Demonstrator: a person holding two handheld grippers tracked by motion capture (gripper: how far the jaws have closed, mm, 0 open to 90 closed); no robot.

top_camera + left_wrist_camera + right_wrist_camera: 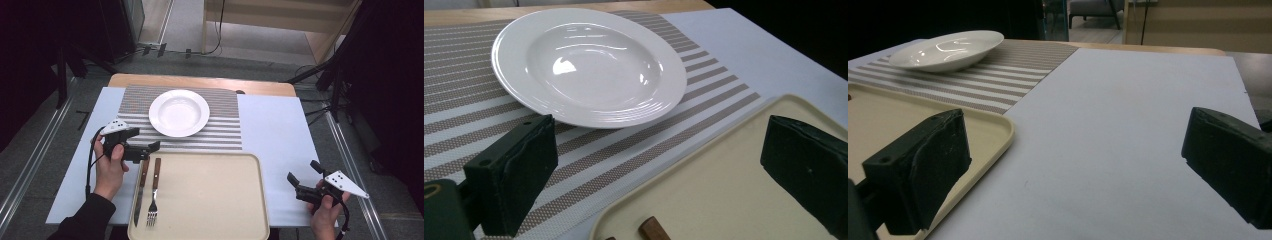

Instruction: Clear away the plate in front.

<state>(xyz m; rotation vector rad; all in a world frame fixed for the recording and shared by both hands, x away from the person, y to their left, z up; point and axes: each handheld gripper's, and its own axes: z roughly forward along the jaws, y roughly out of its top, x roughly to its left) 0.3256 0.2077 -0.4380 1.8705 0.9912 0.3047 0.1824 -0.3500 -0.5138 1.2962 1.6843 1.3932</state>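
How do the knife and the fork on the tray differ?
The knife lies nearest the tray's left rim; the fork lies to its right. The knife ends in one narrow blade, the fork in tines. The knife reaches nearer the bottom edge than the fork. Both have brown handles pointing toward the plate, lie almost parallel, and sit just below the open left gripper.

Light comes from overhead; table surface bright, room around it v. dark, esp. at 9 and 3 o'clock in the high view. White plate (589, 65) shows glare spots in the left gripper view, strongest at 10 o'clock inside its bowl. Soft shadow under plate rim. Near jaws in both gripper views are black, slightly soft and out of focus. Right gripper view dimmer; background at 12 o'clock blurry. Overall mild graininess.
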